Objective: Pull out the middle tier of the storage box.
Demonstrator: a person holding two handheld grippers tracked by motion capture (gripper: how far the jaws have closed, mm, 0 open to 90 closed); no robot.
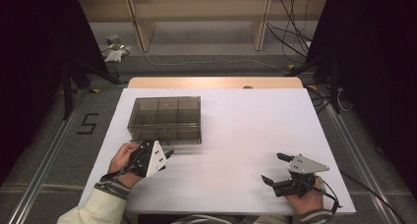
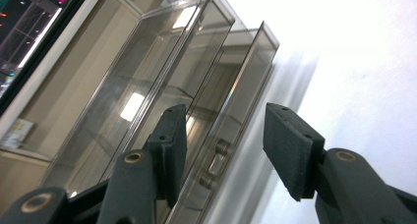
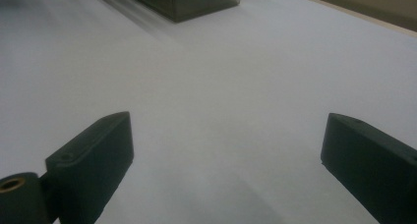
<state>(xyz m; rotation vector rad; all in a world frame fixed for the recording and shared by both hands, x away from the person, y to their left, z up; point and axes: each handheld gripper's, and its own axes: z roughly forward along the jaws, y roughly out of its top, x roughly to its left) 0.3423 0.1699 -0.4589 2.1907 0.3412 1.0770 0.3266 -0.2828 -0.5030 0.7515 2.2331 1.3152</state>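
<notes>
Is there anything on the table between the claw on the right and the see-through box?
No. Between the right gripper and the box there is just bare white table. The high view shows that, and so does the right gripper view.

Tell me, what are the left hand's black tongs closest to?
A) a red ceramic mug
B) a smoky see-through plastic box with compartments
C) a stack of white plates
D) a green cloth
B: the left tongs sit open right at the front edge of the smoky see-through plastic box, and the left gripper view shows the box's latch between the open jaws.
</notes>
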